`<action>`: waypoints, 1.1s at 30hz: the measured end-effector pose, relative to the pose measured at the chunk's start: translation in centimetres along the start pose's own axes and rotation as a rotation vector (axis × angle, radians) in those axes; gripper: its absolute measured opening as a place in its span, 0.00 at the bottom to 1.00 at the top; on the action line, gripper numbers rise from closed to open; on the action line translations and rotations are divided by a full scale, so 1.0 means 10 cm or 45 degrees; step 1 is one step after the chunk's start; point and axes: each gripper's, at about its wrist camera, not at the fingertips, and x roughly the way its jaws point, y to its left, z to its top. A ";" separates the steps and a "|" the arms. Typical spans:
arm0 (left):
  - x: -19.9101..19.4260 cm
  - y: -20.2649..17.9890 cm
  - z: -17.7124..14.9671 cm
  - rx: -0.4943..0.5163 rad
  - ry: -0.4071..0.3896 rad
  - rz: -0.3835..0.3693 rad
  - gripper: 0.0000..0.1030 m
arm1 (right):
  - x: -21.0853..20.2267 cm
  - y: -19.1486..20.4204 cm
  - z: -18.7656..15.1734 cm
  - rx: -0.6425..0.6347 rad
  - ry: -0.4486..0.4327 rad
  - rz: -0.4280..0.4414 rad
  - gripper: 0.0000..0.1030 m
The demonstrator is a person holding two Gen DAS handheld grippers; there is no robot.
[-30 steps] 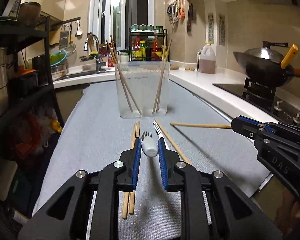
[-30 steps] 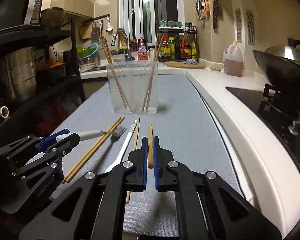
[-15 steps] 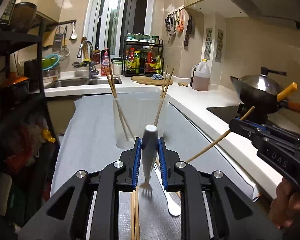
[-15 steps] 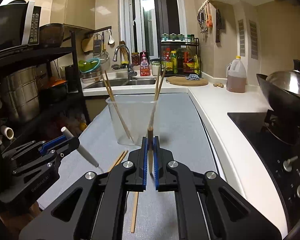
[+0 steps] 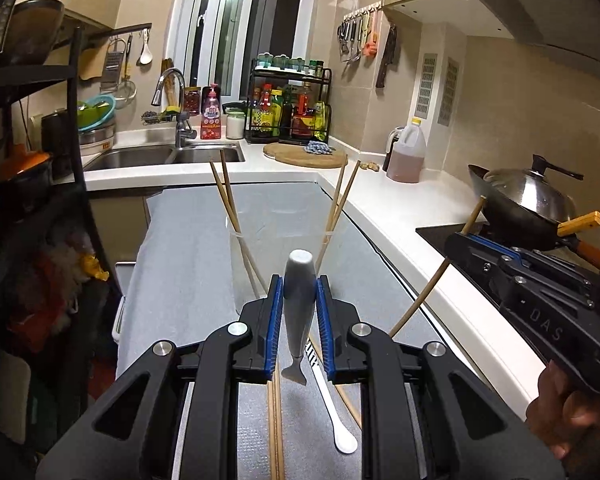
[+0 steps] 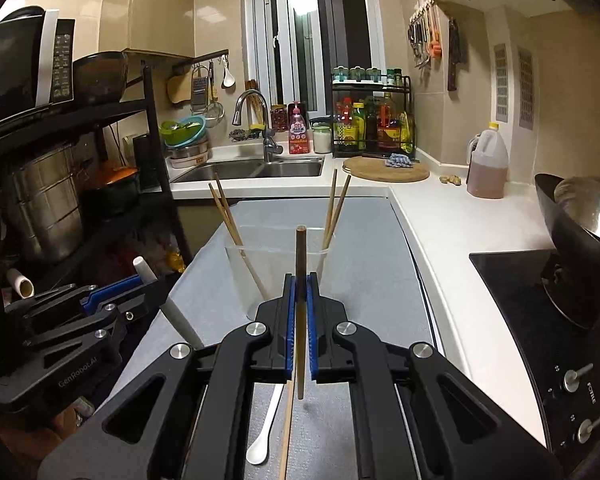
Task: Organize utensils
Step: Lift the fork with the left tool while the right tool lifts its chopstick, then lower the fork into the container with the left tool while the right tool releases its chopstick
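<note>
My left gripper is shut on a white-handled fork, held upright with its tines down, just before a clear container holding several chopsticks. My right gripper is shut on a wooden chopstick, held upright above the mat, near the same container. The right gripper with its chopstick shows at the right of the left wrist view. The left gripper shows at the left of the right wrist view. A white spoon and loose chopsticks lie on the grey mat.
A wok sits on the stove at the right. A black shelf rack stands at the left. The sink, a bottle rack, a cutting board and an oil jug are behind.
Both grippers lifted their utensils off the mat and tipped them upright, then rose further towards the container. The fork's tines now hang down.
</note>
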 end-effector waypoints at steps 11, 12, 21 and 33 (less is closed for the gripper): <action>0.06 0.19 0.85 0.012 -0.047 0.008 0.16 | 0.07 -0.06 0.89 0.023 -0.087 0.087 0.05; 0.07 0.22 0.99 0.006 -0.065 0.008 0.16 | 0.09 -0.06 0.97 0.026 -0.104 0.092 0.05; 0.34 0.24 1.52 0.001 -0.178 0.005 0.16 | 0.28 -0.07 1.31 0.021 -0.207 0.090 0.05; 1.25 0.28 1.18 0.047 0.028 0.007 0.16 | 1.10 -0.13 1.00 0.021 -0.105 0.111 0.05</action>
